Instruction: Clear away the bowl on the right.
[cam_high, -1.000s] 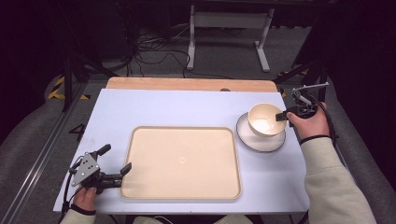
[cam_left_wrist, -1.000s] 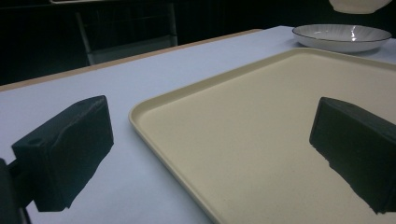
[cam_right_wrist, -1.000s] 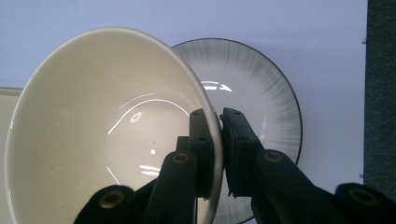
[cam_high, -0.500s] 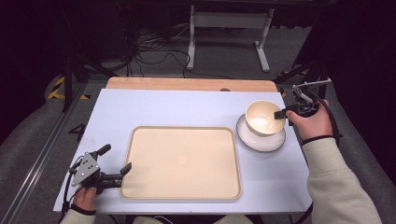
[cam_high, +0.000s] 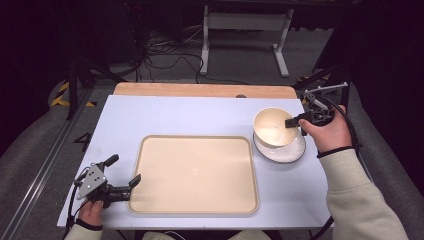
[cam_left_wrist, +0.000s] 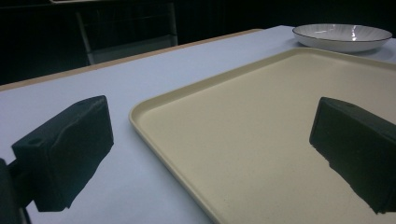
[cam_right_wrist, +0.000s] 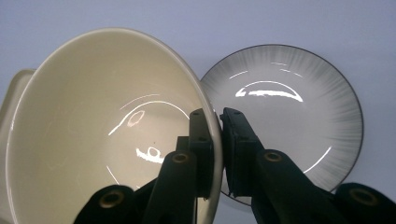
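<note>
Bowl (cam_high: 274, 127): cream, at 2 o'clock on the worktop (cam_high: 200, 117), lifted and tilted above the plate (cam_high: 287, 151), rim pinched on its 3 o'clock side.
Right gripper (cam_high: 294, 121): fingers (cam_right_wrist: 201, 144) clenched on the bowl's rim, one inside the wall, one outside; held in a hand in a cream sleeve.
Plate: white with a dark rim, flat on the worktop under the bowl, just beside the tray's 2 o'clock corner.
Tray (cam_high: 195, 172): cream, rectangular, bare, at the worktop's centre toward 6 o'clock.
Left gripper (cam_high: 123, 175): at 8 o'clock, low over the worktop, fingers (cam_left_wrist: 70, 149) released and wide apart, straddling the tray's 8 o'clock corner, nothing between them.
</note>
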